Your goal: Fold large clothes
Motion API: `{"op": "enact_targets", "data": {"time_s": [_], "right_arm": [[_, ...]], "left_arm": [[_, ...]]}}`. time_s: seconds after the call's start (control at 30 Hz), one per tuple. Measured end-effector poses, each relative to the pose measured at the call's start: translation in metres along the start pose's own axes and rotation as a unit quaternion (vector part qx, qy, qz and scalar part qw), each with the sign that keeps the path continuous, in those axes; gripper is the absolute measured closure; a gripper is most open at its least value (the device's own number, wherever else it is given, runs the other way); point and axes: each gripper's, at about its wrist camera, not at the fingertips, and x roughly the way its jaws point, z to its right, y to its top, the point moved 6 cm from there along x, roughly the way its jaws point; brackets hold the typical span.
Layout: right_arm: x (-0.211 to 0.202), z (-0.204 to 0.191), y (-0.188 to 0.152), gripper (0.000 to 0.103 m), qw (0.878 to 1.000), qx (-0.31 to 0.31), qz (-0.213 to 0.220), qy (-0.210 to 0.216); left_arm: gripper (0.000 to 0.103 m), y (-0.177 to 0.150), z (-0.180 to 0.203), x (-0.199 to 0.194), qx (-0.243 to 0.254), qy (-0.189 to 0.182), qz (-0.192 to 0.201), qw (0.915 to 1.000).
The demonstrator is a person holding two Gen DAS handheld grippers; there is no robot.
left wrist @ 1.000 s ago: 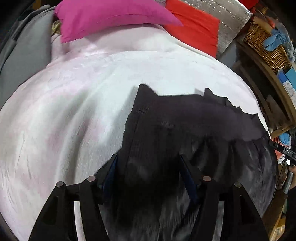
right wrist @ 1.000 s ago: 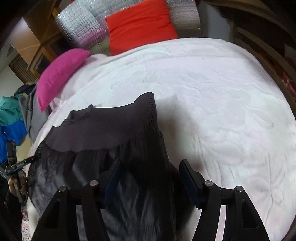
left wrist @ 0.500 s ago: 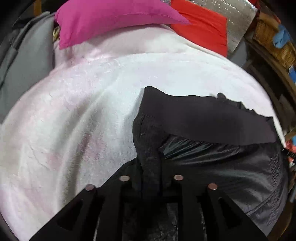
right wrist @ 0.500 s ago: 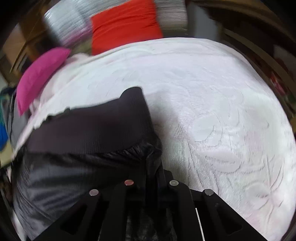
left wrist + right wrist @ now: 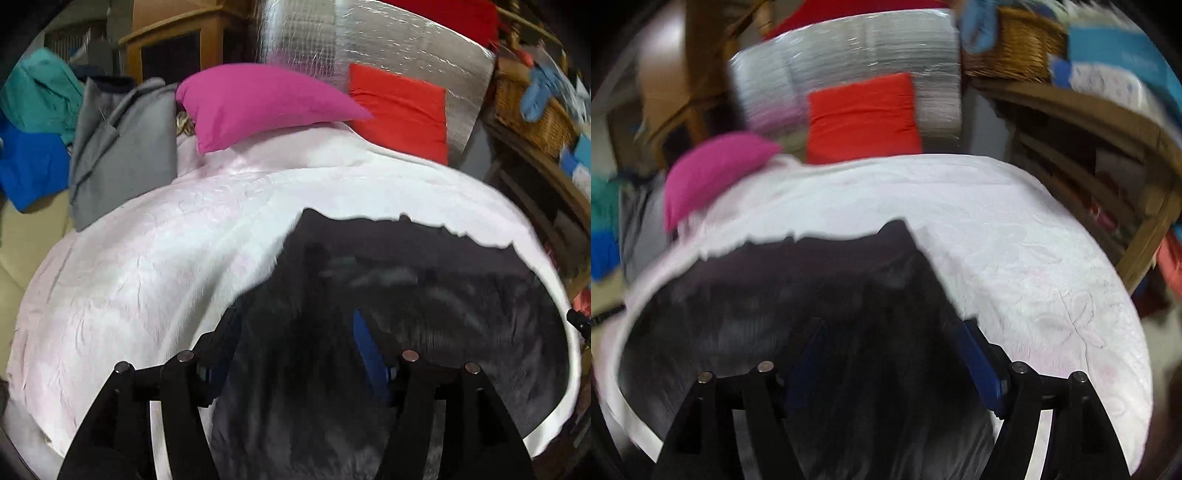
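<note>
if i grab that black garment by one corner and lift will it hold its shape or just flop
Likely flop: the black garment lies limp and creased on the white bedspread, its far edge wavy. Its lower part has a sheen, so it may be slick between the pads. Both the left tool and right tool are open above it, suggesting two-corner handling.

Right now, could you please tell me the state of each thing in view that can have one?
Left gripper: open, over the jacket.
Right gripper: open, over the jacket.
Jacket: spread on the bed, ribbed hem at its far edge, held by neither gripper.
Bed cover: spread, lightly wrinkled.
Pink pillow: lying at the head of the bed.
Red pillow: propped upright.
Basket: a blue cloth hangs over its rim.
</note>
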Motion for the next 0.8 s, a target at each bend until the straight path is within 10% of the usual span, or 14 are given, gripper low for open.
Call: {"op": "enact_targets", "data": {"time_s": [0.2,0.57,0.8], "right_arm": [[0.034,0.012,-0.055,0.02,0.998,-0.01,-0.058,-0.039],[0.016,0.026,-0.037,0.016,0.996,0.012,-0.049,-0.074],[-0.01,-0.039,-0.004,0.016,1.0,-0.011,-0.02,0.019]], "left_arm": [[0.037,-0.054,0.014,0.026,0.025,0.041,-0.035,0.9983],[0.033,-0.051,0.013,0.02,0.035,0.054,-0.036,0.9973],[0.033,-0.043,0.034,0.008,0.025,0.029,-0.021,0.999]]}}
